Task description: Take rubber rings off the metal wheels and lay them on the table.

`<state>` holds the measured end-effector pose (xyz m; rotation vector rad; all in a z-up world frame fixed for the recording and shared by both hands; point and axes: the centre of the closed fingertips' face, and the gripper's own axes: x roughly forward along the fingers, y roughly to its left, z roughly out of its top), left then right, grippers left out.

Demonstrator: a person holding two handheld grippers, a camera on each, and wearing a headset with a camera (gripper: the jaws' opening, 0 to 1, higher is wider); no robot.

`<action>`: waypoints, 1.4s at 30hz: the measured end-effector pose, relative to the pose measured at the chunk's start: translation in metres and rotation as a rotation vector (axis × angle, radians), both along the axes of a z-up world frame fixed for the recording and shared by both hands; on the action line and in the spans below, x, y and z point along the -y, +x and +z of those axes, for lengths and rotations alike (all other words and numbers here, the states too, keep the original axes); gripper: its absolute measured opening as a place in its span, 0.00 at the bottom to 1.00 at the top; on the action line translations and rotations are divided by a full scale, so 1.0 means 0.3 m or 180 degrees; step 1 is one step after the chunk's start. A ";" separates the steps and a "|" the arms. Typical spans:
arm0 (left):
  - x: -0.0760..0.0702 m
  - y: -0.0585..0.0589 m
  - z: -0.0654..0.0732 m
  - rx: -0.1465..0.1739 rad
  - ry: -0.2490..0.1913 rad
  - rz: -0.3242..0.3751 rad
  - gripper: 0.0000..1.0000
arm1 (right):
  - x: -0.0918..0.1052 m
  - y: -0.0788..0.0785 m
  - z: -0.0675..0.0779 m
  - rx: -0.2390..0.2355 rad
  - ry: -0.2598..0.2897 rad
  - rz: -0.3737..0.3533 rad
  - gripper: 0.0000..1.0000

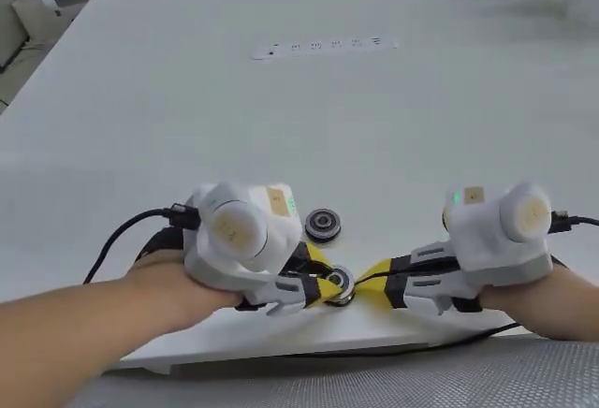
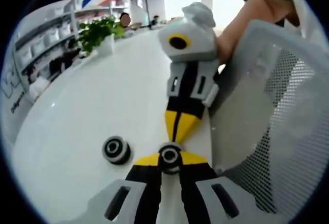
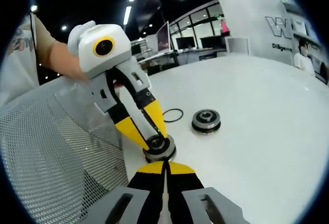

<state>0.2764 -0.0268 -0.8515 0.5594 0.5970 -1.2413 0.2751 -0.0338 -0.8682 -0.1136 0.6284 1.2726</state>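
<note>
Rubber ring removal in progress at the near edge of a white table: a small metal wheel is caught between two handheld grippers that meet tip to tip. The left gripper reaches in from the left, its yellow-tipped jaws set astride the wheel and pinching it. The right gripper comes in from the right with its jaws pressed together against the wheel's rim. Whether a fold of rubber is caught between them cannot be told. A dark band around the wheel suggests its ring is still on.

A second wheel lies flat just beyond, a little to the left and clear of both grippers. In the right gripper view one loose ring lies flat on the table near that second wheel, so at least one removal looks finished.

The main hazard is the table edge. The held wheel sits close to it, with a mesh chair directly below on the near side. If the left jaws slip while the right gripper pulls, the wheel could roll off the table. The right jaws may also have too thin a bite, in which case the stretched rubber would snap back onto the rim or flick away.
</note>
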 end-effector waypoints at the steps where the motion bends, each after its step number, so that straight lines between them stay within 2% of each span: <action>1: 0.000 0.000 0.000 0.0005 0.0004 -0.0001 0.13 | 0.000 0.000 0.000 -0.0025 0.0008 -0.0012 0.00; 5: 0.000 0.001 0.000 0.0007 0.0019 0.0003 0.12 | 0.002 0.005 0.004 -0.0393 0.0222 -0.0204 0.00; 10: 0.000 0.001 0.001 0.0025 0.0030 0.0022 0.12 | 0.006 0.002 0.013 -0.0499 0.0303 -0.0288 0.00; 15: 0.000 0.001 0.001 0.0025 0.0030 0.0018 0.12 | 0.009 0.001 0.041 -0.0732 0.0521 -0.0489 0.00; 16: 0.000 0.001 0.001 0.0031 0.0035 0.0014 0.12 | 0.005 0.001 0.052 -0.0814 0.0619 -0.0529 0.00; 21: 0.001 0.001 0.001 0.0037 0.0052 0.0016 0.12 | 0.011 0.009 0.058 -0.0882 0.0674 -0.0553 0.00; 30: 0.001 0.001 0.001 0.0057 0.0071 0.0024 0.12 | 0.004 0.009 0.064 -0.0911 0.0640 -0.0497 0.00; 42: -0.001 0.002 0.000 0.0052 0.0083 0.0045 0.12 | -0.014 0.002 0.074 -0.0856 0.0710 -0.0448 0.00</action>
